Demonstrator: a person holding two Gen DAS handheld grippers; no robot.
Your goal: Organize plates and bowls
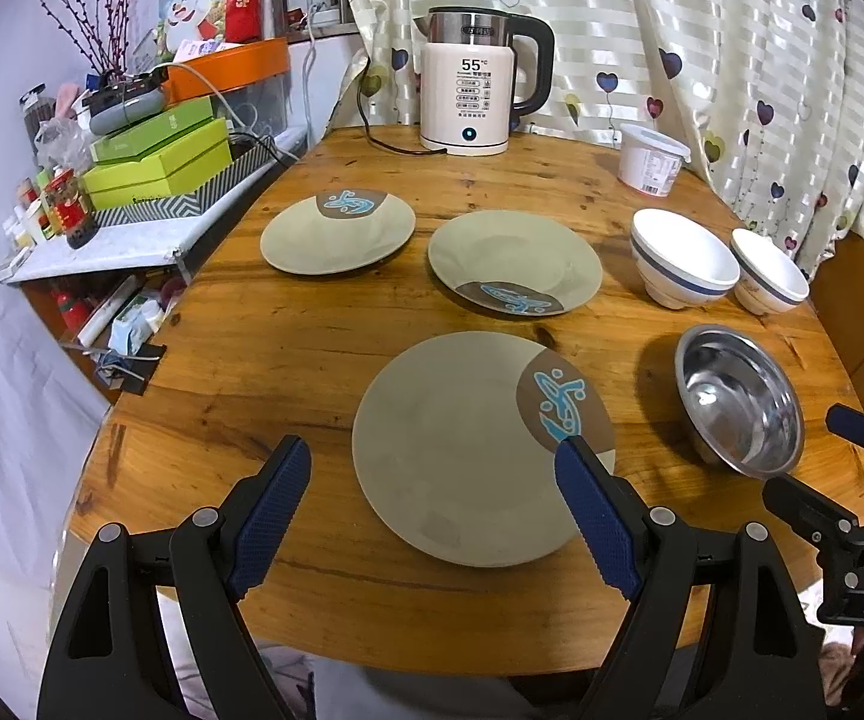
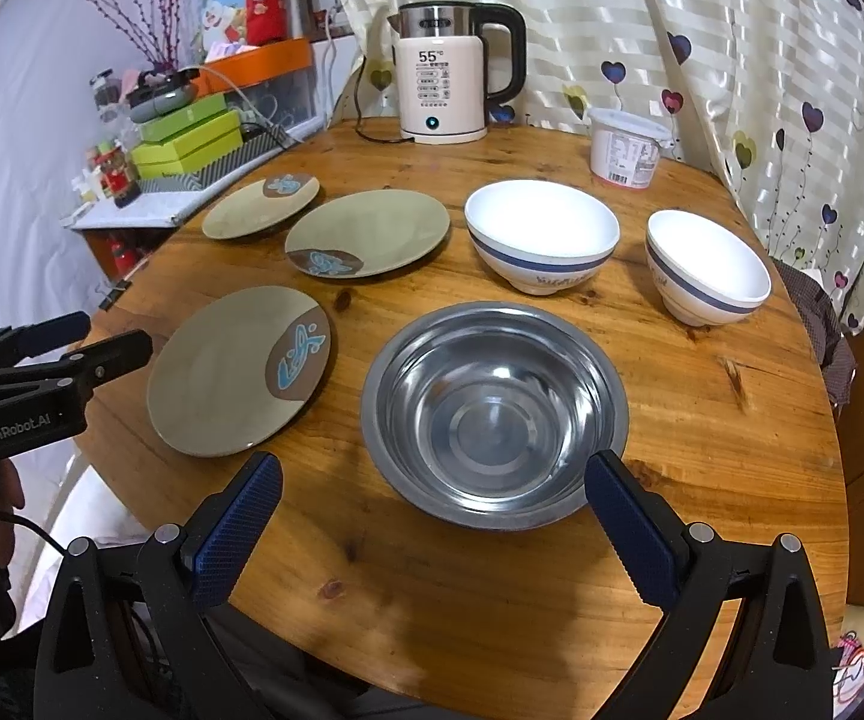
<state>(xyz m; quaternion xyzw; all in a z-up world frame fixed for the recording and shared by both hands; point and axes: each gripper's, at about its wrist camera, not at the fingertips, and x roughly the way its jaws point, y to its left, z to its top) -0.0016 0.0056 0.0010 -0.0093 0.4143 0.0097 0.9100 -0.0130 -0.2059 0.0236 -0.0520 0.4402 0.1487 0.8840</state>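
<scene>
Three olive plates with a brown-and-blue fish patch lie apart on the round wooden table (image 1: pixel 288 354): a near plate (image 1: pixel 468 450), a middle plate (image 1: pixel 513 261) and a far left plate (image 1: pixel 336 234). Right of them sit a steel bowl (image 2: pixel 492 414) and two white bowls with a blue band, one nearer the plates (image 2: pixel 543 234), one at the right (image 2: pixel 705 267). My left gripper (image 1: pixel 432 462) hangs open just in front of the near plate, holding nothing. My right gripper (image 2: pixel 432 480) stands open before the steel bowl, also holding nothing.
A white electric kettle (image 1: pixel 471 87) reading 55 stands at the back of the table with its cord. A white lidded tub (image 1: pixel 651 159) sits back right by the heart-print curtain. A cluttered shelf with green boxes (image 1: pixel 159 162) lines the left edge.
</scene>
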